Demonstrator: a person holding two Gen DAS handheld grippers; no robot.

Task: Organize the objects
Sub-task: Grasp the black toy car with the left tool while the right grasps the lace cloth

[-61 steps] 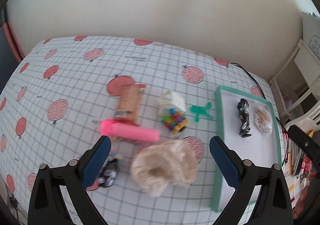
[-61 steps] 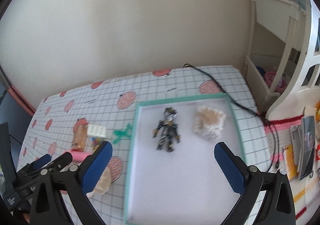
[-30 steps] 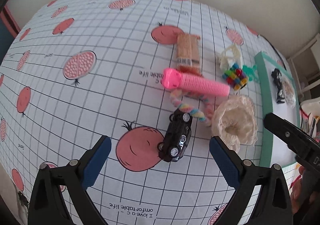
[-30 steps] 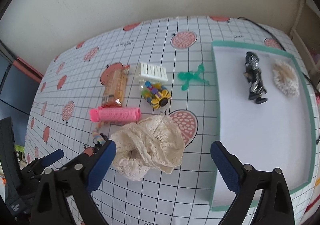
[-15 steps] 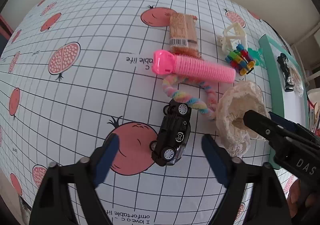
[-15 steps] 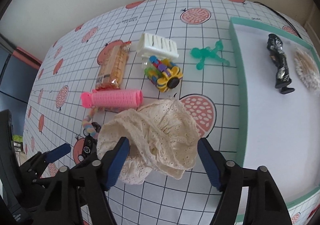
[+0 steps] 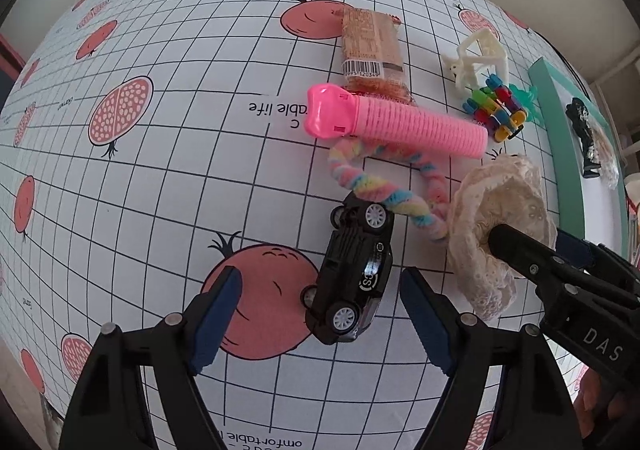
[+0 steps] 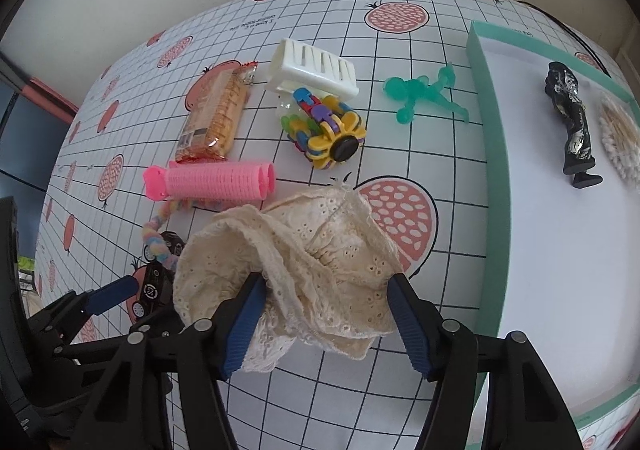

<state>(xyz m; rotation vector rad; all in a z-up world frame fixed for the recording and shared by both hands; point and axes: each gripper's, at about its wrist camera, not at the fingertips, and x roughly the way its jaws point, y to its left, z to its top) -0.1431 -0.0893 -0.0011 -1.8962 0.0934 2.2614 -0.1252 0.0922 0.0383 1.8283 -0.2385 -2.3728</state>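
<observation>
Left wrist view puts your left gripper (image 7: 320, 314) low over the surface (image 7: 160, 170), jaws wide, with the black toy car (image 7: 354, 270) lying on its side between them and touched by neither. The car's front wheel rests against the pastel twisted rope loop (image 7: 384, 198), which runs up under the pink hair roller (image 7: 396, 120). Behind the roller sits a wrapped cracker pack (image 7: 370, 46).

Your right gripper (image 8: 324, 314) has its jaws partly open around the cream lace cloth (image 8: 304, 250): one jaw is tucked into a fold, the other sits at the cloth's edge. Whether they press on it, you cannot tell. Beyond the cloth lie a colourful block wheel (image 8: 328, 130), a white slotted piece (image 8: 312, 68) and a green figure (image 8: 424, 94). The teal-rimmed tray (image 8: 490, 170) to your right holds a dark figurine (image 8: 572, 126) and a bundle of cotton swabs (image 8: 620, 138).
</observation>
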